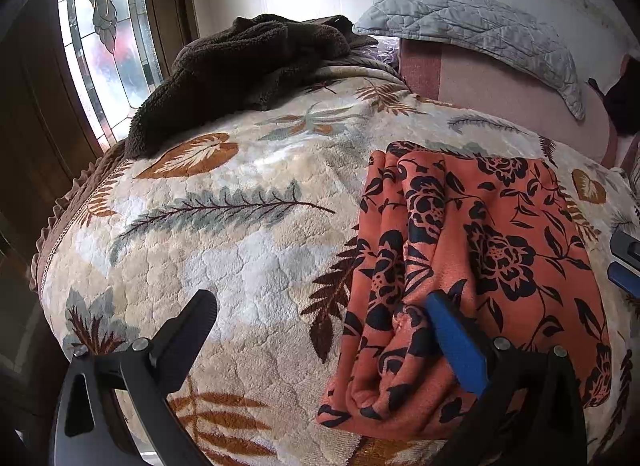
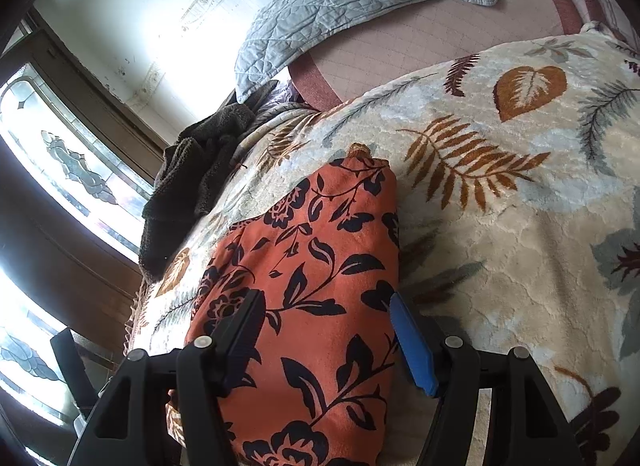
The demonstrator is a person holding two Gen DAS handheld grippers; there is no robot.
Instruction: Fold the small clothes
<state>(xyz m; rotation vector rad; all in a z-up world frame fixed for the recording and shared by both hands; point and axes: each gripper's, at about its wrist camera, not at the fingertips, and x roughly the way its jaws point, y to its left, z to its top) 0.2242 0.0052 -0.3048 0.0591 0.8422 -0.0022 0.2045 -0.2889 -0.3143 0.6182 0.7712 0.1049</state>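
An orange garment with black flowers (image 1: pixel 480 266) lies folded on the leaf-patterned blanket (image 1: pixel 240 246). My left gripper (image 1: pixel 320 310) is open above the garment's left edge; its blue finger (image 1: pixel 456 342) is over the cloth and its black finger (image 1: pixel 188 338) over the blanket. In the right wrist view the same garment (image 2: pixel 312 286) lies between the fingers of my right gripper (image 2: pixel 326 322), which is open, with the blue finger (image 2: pixel 412 346) at the garment's right edge and the black finger (image 2: pixel 240 334) over the cloth. Whether the fingers touch the cloth I cannot tell.
A dark brown fleece (image 1: pixel 248 69) is heaped at the far left of the bed, near a stained-glass window (image 1: pixel 104 45). A grey quilted pillow (image 1: pixel 480 33) leans on a pink cushion (image 1: pixel 500 93) at the back. The right gripper's tip (image 1: pixel 626 262) shows at the right edge.
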